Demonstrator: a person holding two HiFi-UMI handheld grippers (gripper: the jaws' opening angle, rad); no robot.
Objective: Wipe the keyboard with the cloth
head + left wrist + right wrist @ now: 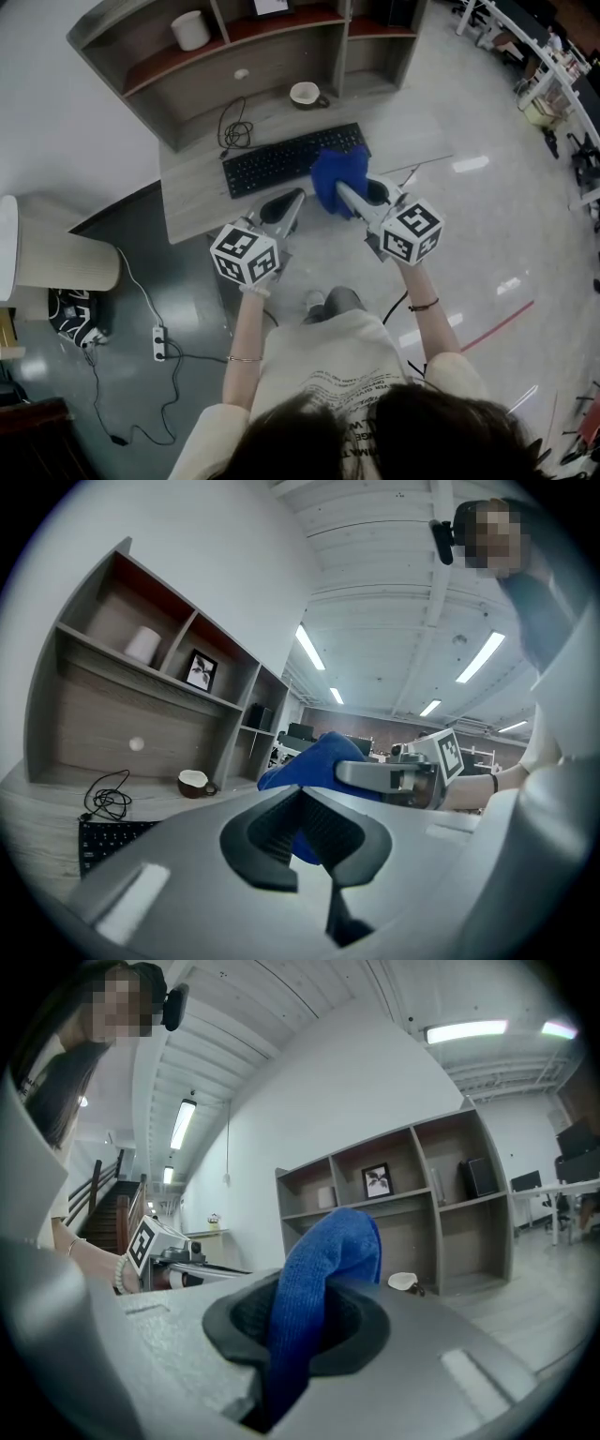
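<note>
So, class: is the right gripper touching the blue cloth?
Touching. In the right gripper view the blue cloth is pinched between the jaws of the right gripper and rises out of them.

- No word, number or brand can be read in any view.
- The shirt (330,361) has lines of dark print across its back, too small and creased to make out.
- The marker cube (246,253) on the left hand-held gripper (296,197) and the marker cube (412,232) on the right hand-held gripper (341,190) show black-and-white square patterns only, no letters or digits.
- The keyboard (281,159) on the surface (197,197) has pale key legends, too small to read.
</note>
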